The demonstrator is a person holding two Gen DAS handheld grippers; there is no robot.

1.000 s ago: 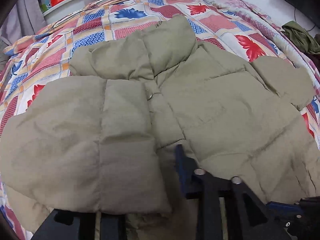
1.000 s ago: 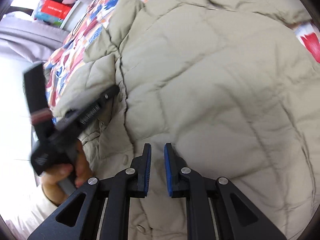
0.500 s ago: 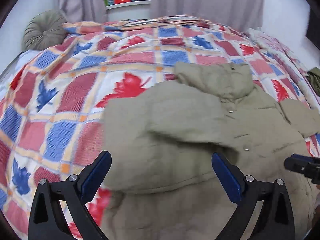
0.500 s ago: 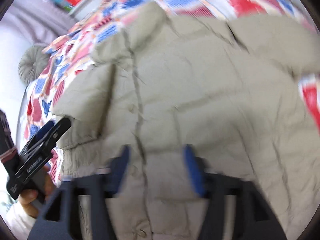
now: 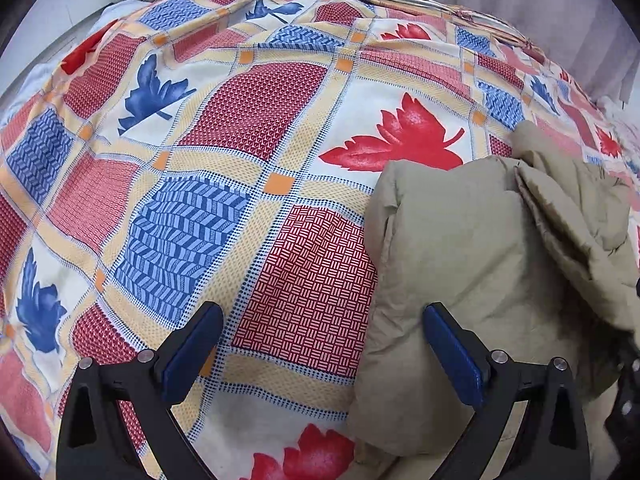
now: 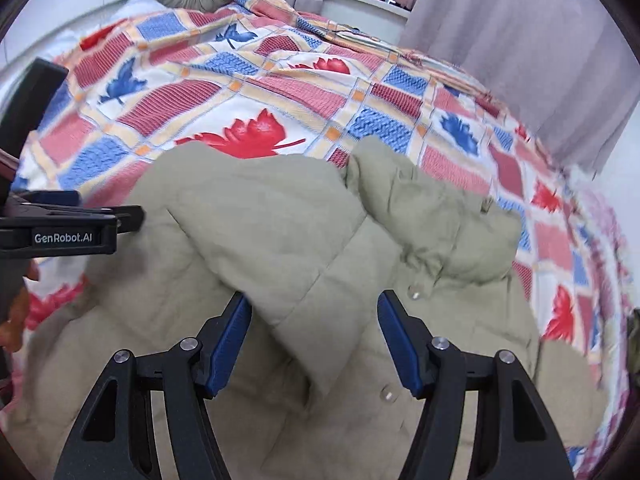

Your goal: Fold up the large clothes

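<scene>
jacket (image 6: pixel 320 240) lies on quilt (image 5: pixel 248 128) | left gripper (image 5: pixel 320 356) spread, empty, at jacket's left edge | right gripper (image 6: pixel 314 340) spread, over jacket's middle, nearer the folded sleeve

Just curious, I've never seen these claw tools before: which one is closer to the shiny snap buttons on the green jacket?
Right. The right gripper hovers open over the jacket's front, snap buttons beside its finger. The left gripper sits off the jacket's edge, mostly over the bedspread.
</scene>
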